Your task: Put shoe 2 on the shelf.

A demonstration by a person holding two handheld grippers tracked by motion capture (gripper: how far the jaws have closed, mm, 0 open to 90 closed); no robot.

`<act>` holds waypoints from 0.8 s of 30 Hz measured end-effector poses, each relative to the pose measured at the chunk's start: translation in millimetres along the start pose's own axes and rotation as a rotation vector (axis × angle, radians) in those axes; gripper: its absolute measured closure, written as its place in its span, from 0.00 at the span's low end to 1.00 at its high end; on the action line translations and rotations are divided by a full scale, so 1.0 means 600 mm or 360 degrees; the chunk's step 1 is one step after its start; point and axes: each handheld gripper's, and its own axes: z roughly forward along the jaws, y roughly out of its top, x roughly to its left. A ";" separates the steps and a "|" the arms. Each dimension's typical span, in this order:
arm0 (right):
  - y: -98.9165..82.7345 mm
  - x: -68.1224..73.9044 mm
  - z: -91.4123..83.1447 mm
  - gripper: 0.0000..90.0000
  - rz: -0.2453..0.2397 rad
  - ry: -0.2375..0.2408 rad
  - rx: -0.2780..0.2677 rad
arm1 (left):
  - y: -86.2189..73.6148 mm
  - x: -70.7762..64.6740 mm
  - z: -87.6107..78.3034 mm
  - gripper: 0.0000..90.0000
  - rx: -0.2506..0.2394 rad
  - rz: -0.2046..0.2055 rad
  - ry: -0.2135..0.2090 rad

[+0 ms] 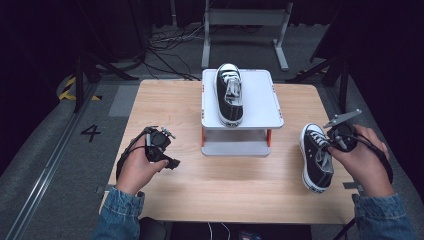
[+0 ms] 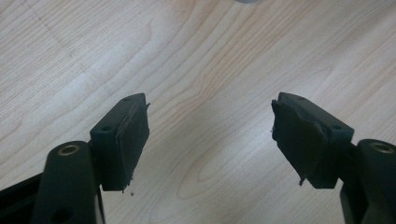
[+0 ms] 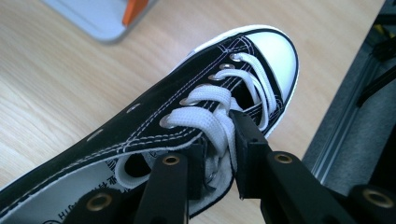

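High view — second shoe [image 1: 316,159] at the counter's [image 1: 235,185] right edge, gripped by the right claw [image 1: 334,142]; its mate [image 1: 229,93] already sits on the white stand [image 1: 260,107]. Step judged: lifting the second shoe; next, carry it beside its mate.

Left claw view — left claw [image 2: 210,135] open, empty, over pale woodgrain.

Right claw view — black canvas, white rubber toecap, flat laces; pads [image 3: 250,154] pinch the padded tongue.
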 end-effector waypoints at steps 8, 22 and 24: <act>0.070 -0.007 -0.050 0.86 -0.0049 -0.0045 -0.0044 | -0.015 0.005 -0.007 0.29 -0.0027 -0.0059 -0.0001; 0.169 -0.019 -0.100 0.86 -0.0094 -0.0021 -0.0043 | -0.039 0.012 -0.018 0.30 -0.0029 -0.0105 0.0015; 0.180 -0.020 -0.104 0.86 -0.0106 -0.0019 -0.0036 | -0.040 0.013 -0.019 0.30 -0.0029 -0.0097 0.0018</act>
